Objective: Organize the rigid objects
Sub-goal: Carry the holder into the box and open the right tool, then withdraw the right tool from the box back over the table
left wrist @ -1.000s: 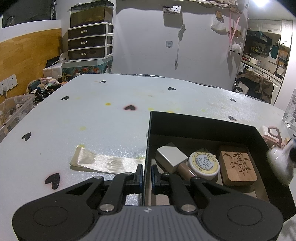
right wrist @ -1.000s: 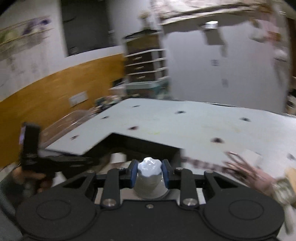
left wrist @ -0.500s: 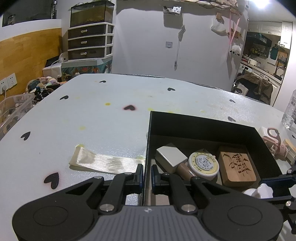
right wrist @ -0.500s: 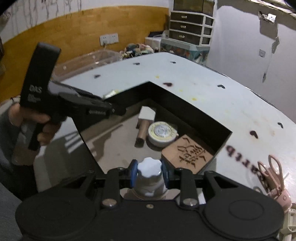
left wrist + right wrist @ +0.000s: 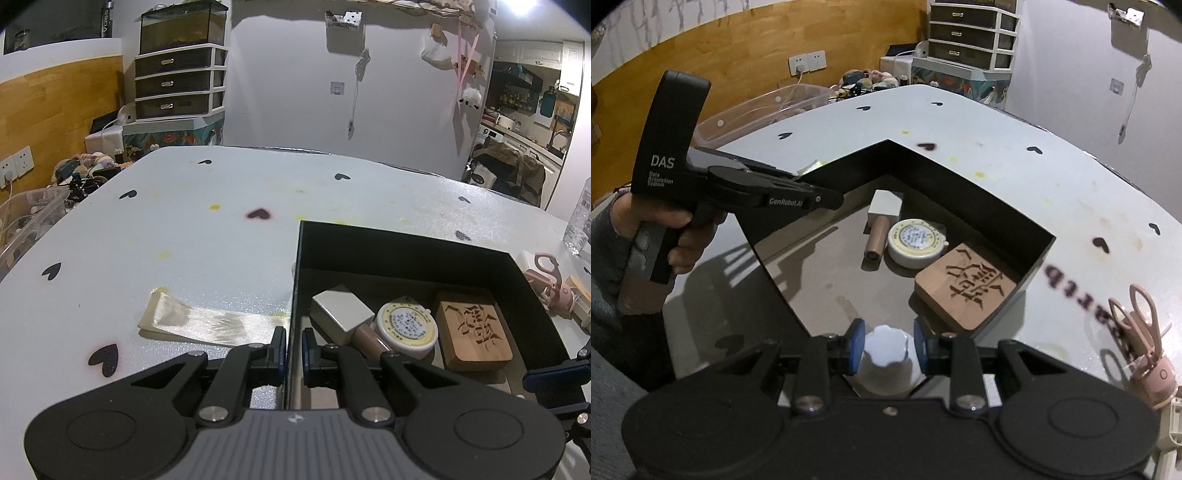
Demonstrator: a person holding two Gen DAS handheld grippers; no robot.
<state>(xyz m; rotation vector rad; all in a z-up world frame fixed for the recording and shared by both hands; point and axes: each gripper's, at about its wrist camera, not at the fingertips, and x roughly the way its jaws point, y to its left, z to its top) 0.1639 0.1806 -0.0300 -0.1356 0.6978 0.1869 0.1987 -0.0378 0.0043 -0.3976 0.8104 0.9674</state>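
Two tongs work at the black open-topped box point(image 5: 979, 192) on the pale worktop point(image 5: 1015, 140). Left tongs point(image 5: 293, 345) pinch its near-left wall. Right tongs point(image 5: 888, 345), slightly parted, bracket the white scallop-capped bottle point(image 5: 888, 356) standing inside the box's near corner.

A pale table point(image 5: 207, 236) dotted with black hearts fills the middle. A shiny strip of ribbon point(image 5: 207, 323) lies flat on it. Back against the wall, a drawer unit point(image 5: 181, 86) carries a glass tank point(image 5: 181, 27). A clear plastic bin point(image 5: 764, 107) sits off the table's edge near wall sockets point(image 5: 807, 62) on the wooden panel. A kitchen point(image 5: 528, 107) shows through a doorway.
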